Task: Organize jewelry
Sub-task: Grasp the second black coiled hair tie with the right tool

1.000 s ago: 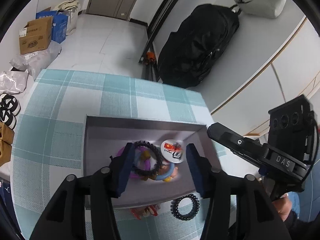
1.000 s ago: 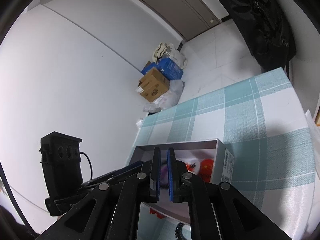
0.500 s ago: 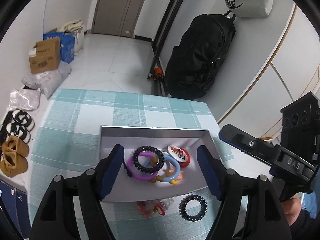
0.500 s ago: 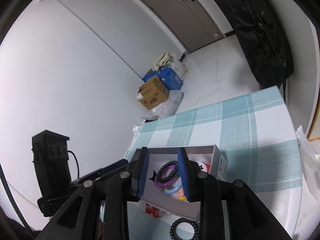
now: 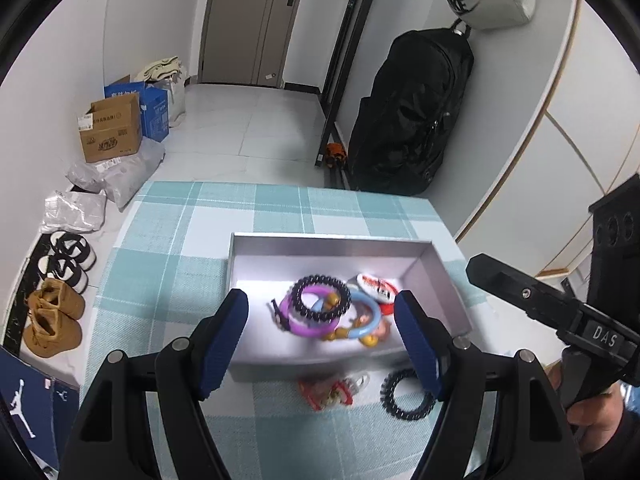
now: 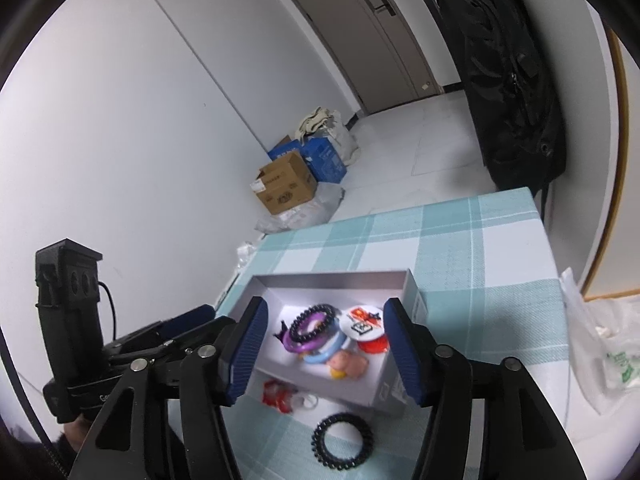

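Left wrist view: your left tongs [image 5: 320, 336] hang spread wide above the near half of the box [image 5: 440, 276], pinching nothing.
Right wrist view: your right tongs [image 6: 322, 350] are spread wide too, empty, over the same box [image 6: 332, 278].
Box contents: a black coil [image 5: 320, 294] lies on a purple ring [image 5: 298, 322]; a blue ring [image 5: 370, 314] overlaps them; a round badge [image 5: 378, 284] sits at the right; small yellow and pink charms [image 5: 374, 336] lie by the near wall.
Outside the box: a second coil [image 5: 406, 394] and a red trinket [image 5: 326, 394] lie on the cloth just beside the near wall, the trinket blurred.
Surface: a teal and white checked cloth [image 5: 180, 240] covers the table.
Room: cartons [image 5: 112, 128], shoes [image 5: 52, 324] and plastic bags on the floor at the left; a black bag [image 5: 412, 120] against the far wall; a grey door [image 5: 248, 20] behind.
Jewelry versus tongs: in both views the boxed pile shows between the fingers, while the second coil [image 6: 342, 436] lies lower, nearer you.
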Demonstrator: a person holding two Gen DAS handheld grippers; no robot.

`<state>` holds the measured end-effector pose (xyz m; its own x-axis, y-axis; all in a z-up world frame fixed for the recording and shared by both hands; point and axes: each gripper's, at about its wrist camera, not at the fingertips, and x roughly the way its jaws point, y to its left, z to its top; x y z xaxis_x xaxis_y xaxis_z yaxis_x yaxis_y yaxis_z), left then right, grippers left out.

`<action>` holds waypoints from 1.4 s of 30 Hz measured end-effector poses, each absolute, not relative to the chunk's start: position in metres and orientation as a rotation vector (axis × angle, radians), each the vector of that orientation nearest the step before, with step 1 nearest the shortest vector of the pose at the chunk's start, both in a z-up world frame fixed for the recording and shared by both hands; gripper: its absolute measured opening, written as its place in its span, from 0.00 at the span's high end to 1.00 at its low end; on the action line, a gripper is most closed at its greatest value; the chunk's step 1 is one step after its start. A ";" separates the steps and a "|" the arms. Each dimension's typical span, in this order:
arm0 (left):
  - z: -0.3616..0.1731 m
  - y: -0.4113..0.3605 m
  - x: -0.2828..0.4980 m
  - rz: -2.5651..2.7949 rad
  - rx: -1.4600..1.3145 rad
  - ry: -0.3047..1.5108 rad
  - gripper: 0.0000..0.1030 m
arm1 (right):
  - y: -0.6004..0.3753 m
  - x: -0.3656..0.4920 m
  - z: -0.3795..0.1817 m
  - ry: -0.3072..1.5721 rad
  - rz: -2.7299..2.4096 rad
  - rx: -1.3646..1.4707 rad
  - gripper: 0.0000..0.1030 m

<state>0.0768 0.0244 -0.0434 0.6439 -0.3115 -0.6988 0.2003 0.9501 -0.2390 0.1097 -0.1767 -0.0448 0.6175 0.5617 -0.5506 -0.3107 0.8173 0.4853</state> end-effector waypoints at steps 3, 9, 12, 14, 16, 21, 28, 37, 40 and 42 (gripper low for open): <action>-0.044 0.024 0.068 -0.283 -0.129 0.817 0.31 | -0.177 0.101 -0.045 0.754 0.497 0.340 0.31; -0.044 0.022 0.052 -0.285 -0.121 0.810 0.31 | -0.178 0.087 -0.048 0.761 0.477 0.291 0.20; -0.044 0.022 0.045 -0.276 -0.117 0.810 0.31 | -0.176 0.082 -0.051 0.773 0.468 0.259 0.18; -0.046 0.023 0.042 -0.267 -0.121 0.818 0.31 | -0.175 0.078 -0.053 0.779 0.467 0.237 0.17; -0.047 0.025 0.038 -0.256 -0.128 0.824 0.31 | -0.173 0.075 -0.054 0.783 0.473 0.216 0.14; -0.048 0.032 0.032 -0.217 -0.130 0.830 0.31 | -0.166 0.067 -0.057 0.787 0.481 0.154 0.12; -0.056 0.042 0.030 -0.167 -0.161 0.867 0.30 | -0.156 0.061 -0.067 0.826 0.496 0.086 0.06; -0.063 0.052 0.037 -0.133 -0.179 0.903 0.30 | -0.140 0.060 -0.085 0.914 0.520 0.010 0.03; -0.067 0.052 0.038 -0.119 -0.174 0.925 0.30 | -0.132 0.058 -0.090 0.921 0.515 -0.040 0.03; -0.070 0.052 0.038 -0.114 -0.172 0.938 0.30 | -0.128 0.057 -0.093 0.922 0.507 -0.070 0.03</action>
